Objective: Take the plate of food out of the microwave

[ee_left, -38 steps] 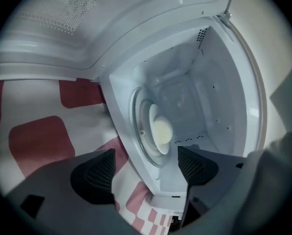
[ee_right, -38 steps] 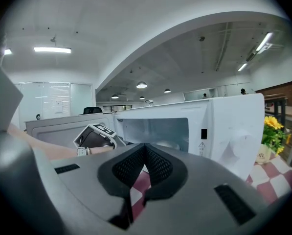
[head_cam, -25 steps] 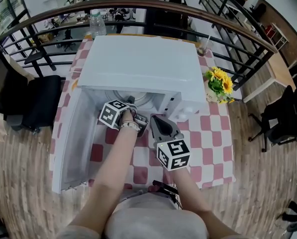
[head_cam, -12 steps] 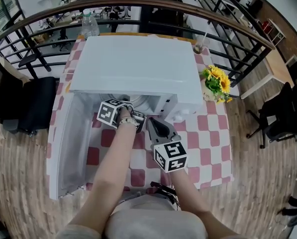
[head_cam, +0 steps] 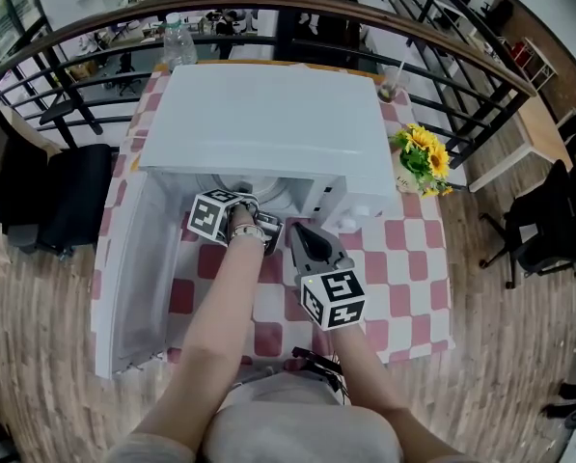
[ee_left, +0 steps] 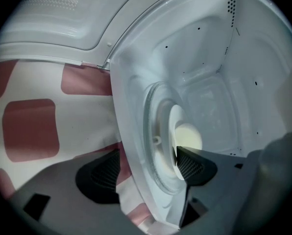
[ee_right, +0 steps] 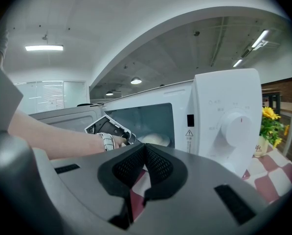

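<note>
**A:** What does the head view give us?

**B:** A white microwave [head_cam: 268,114] on a checked tablecloth [head_cam: 403,258], with its door [head_cam: 133,268] open to the left. The left gripper [head_cam: 241,206] is at the mouth of the oven. The right gripper [head_cam: 300,231] hangs in front of it, over the cloth.

**A:** And the left gripper view?

**B:** Its jaws stand apart and clamp nothing. One pad is outside, over the cloth. The other is inside the oven, just beside the rim of the plate [ee_left: 175,126]. The plate sits on the turntable [ee_left: 150,131] and has a pale bun [ee_left: 190,137] on it.

**A:** The right gripper view?

**B:** Its jaws are pressed together, tips touching, with nothing between them. Beyond them is the dial [ee_right: 232,126], with yellow flowers [ee_right: 272,124] to its right.
</note>
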